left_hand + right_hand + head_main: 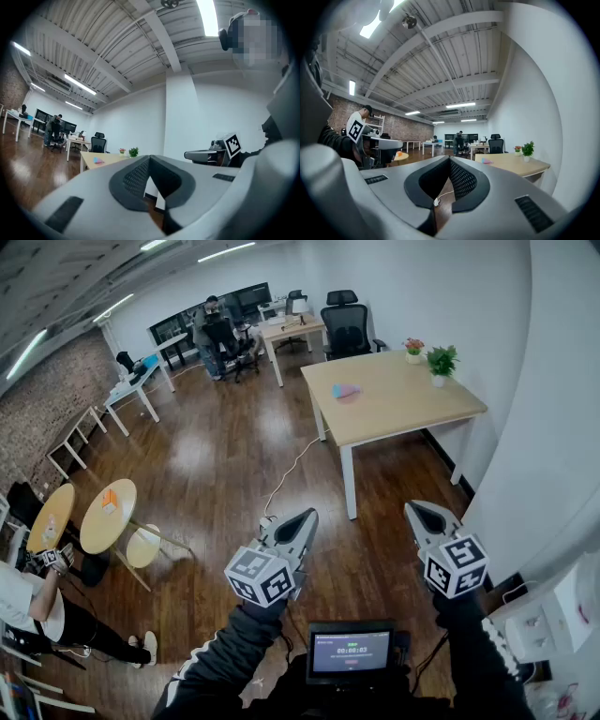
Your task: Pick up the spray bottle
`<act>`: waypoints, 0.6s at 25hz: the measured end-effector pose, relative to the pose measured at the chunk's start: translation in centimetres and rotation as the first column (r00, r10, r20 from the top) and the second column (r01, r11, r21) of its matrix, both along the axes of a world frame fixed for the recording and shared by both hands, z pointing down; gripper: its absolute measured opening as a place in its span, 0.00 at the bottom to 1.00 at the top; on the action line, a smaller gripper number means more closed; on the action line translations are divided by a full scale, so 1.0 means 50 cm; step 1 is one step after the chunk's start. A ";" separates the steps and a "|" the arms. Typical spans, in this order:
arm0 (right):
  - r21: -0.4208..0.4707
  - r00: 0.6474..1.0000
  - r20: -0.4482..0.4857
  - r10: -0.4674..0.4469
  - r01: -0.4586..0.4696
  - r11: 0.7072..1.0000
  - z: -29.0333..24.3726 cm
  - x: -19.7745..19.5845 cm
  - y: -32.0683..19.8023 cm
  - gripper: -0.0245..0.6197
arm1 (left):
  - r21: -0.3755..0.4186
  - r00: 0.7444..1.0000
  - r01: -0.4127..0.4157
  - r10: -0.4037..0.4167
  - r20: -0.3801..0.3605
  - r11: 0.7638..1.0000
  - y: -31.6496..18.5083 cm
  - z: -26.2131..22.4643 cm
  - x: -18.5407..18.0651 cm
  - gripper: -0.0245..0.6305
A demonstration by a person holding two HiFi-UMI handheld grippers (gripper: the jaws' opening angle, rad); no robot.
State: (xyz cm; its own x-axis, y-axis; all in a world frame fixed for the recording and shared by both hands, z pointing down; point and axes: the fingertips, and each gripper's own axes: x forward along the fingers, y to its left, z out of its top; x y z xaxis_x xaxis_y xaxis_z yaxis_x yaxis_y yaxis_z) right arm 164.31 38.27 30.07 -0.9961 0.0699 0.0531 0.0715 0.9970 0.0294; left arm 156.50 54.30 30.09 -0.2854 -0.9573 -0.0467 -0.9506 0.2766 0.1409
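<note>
The spray bottle (345, 390) shows only as a small pink and pale blue shape, low and flat-looking, as if lying on its side. It rests on the light wooden desk (403, 404) far ahead, on the desk's left part near the left edge, with bare desktop all round it. It is too small to tell its nozzle or which way it points.
</note>
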 end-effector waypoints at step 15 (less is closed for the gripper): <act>0.024 1.000 -0.015 -0.006 0.007 1.000 -0.031 -0.772 0.092 0.04 | 0.002 0.995 -0.088 0.088 0.041 0.996 0.089 -0.027 -0.743 0.04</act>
State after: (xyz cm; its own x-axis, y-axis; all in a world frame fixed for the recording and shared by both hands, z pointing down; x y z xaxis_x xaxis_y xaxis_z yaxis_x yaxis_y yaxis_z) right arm 125.70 42.89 28.51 -0.9948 0.0748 0.0695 0.0786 0.9955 0.0525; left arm 119.33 58.76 28.76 -0.1979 -0.9784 -0.0604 -0.9762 0.1912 0.1021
